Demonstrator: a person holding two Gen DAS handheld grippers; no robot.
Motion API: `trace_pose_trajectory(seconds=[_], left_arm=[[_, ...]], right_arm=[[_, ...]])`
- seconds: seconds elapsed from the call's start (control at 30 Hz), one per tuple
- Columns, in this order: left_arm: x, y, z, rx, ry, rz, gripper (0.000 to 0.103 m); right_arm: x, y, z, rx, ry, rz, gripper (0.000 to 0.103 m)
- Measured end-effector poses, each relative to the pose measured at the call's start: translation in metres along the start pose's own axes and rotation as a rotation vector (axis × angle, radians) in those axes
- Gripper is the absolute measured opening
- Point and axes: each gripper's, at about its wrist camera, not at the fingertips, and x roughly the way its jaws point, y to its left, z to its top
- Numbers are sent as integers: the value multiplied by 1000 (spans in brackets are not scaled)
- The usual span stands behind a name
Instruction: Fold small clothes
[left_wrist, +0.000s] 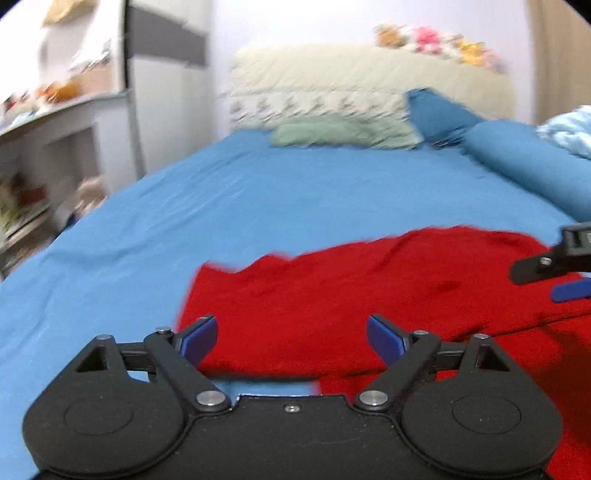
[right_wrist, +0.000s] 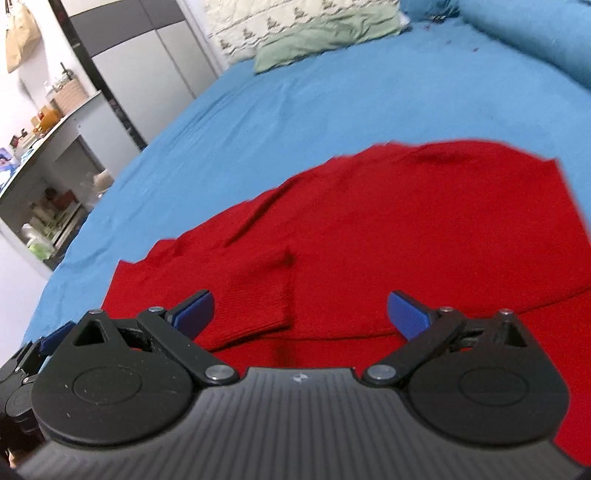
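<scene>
The red garment (right_wrist: 388, 229) lies partly folded on the blue bed sheet (right_wrist: 295, 92), one sleeve already laid across its body, further folds left, while the left gripper (left_wrist: 291, 338) and right gripper (right_wrist: 301, 314) hover above it, both wide apart and empty.

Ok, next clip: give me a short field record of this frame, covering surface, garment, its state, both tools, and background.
surface: bed with blue sheet
garment: red knit sweater, lying on the sheet
garment state: partly folded, one sleeve laid across the body
left tool: open, nothing between its pads, over the sweater's near edge
right tool: open, holding nothing, above the sweater
background: green pillow at the head of the bed, shelves to the left
image quality: motion blur in the left wrist view
</scene>
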Motion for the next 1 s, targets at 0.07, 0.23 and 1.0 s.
trace_pose_trajectory(seconds=[0.07,0.23,1.0], left_arm=[[7,17,-3,-51,28,20,90],[16,36,-6,-96,61,15,90],[14,32,-15,-101,83,-9,91]], right_arm=[[11,10,-9,3,13,3,103],[34,30,-24,-42,-10,-45,86],[25,69,20,-190,-157,-51,23]])
